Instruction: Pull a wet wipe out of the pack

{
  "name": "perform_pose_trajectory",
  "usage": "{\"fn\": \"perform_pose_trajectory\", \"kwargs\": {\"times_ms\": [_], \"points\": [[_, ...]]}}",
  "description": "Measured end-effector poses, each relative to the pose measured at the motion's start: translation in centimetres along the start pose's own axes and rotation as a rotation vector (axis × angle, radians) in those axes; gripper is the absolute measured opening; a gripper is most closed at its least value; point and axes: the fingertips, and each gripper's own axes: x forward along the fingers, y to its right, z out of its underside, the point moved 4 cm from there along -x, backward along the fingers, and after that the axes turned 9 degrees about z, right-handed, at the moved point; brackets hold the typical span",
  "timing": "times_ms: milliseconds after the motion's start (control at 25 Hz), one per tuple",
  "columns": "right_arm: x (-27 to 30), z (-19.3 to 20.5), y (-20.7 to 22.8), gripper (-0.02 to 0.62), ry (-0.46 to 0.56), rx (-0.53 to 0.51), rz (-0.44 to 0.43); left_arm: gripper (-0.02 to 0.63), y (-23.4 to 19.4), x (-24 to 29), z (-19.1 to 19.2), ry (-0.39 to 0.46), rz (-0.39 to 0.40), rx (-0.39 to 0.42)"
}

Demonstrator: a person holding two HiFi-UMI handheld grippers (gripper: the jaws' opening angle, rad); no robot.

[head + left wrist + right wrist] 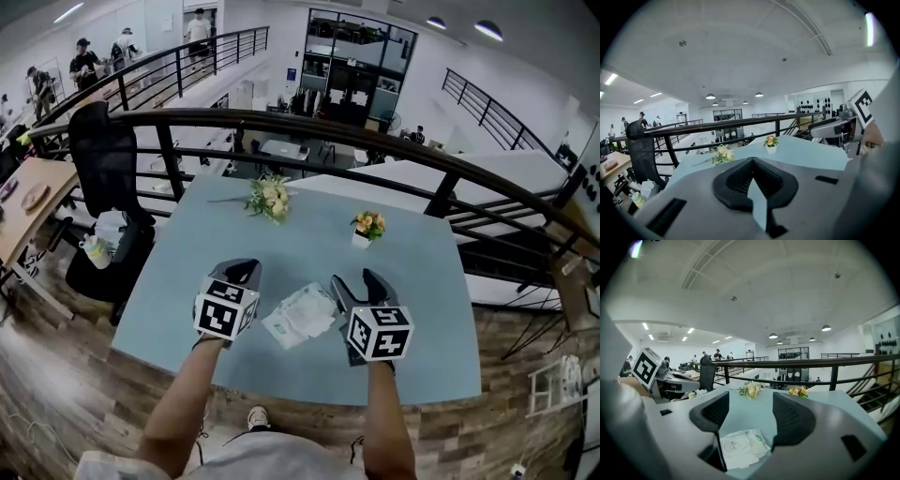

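I am looking along the right gripper (749, 414), and its jaws are standing spread wide with nothing gripped; the pack (739, 449) is lying in the gap between them, low down by their roots and well short of the tips; it is sitting a little nearer the left-hand jaw than the right-hand one, and I cannot tell whether either jaw is touching it.

From the head view the pack (302, 316) is resting flat on the table (309, 253), between the two grippers; it is just to the right of the left gripper (242, 272) and just to the left of the right gripper (361, 281), lying askew to the table edge.

The left gripper (751, 161) is showing its jaws pressed together at the tips, with only a thin wedge of table showing between them lower down; it is holding nothing, and the pack is not appearing in front of those jaws at all.

The pack is looking white, flat and crinkled; a rounded flap outline is showing on its top face, with a small green mark toward the right-hand jaw.

Beyond both sets of tips, a bouquet (270, 198) and a small flower pot (367, 228) are sitting well apart from the pack.
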Motion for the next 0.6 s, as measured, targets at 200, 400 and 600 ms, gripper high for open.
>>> {"fn": "perform_pose_trajectory", "kwargs": {"times_ms": [200,400,600], "points": [[1.5,-1.0,-0.3,0.273,0.002,0.003,0.034,-0.006,-1.8,1.1,-0.6,0.006,0.033,0.01],[2.7,-1.2,-0.7,0.273,-0.004,0.005,0.064,-0.006,-2.9,2.4,-1.2,0.012,0.073,0.026],[3.7,-1.4,-0.7,0.273,-0.005,0.017,0.092,-0.006,-3.9,3.7,-1.4,0.007,0.107,0.042]]}}
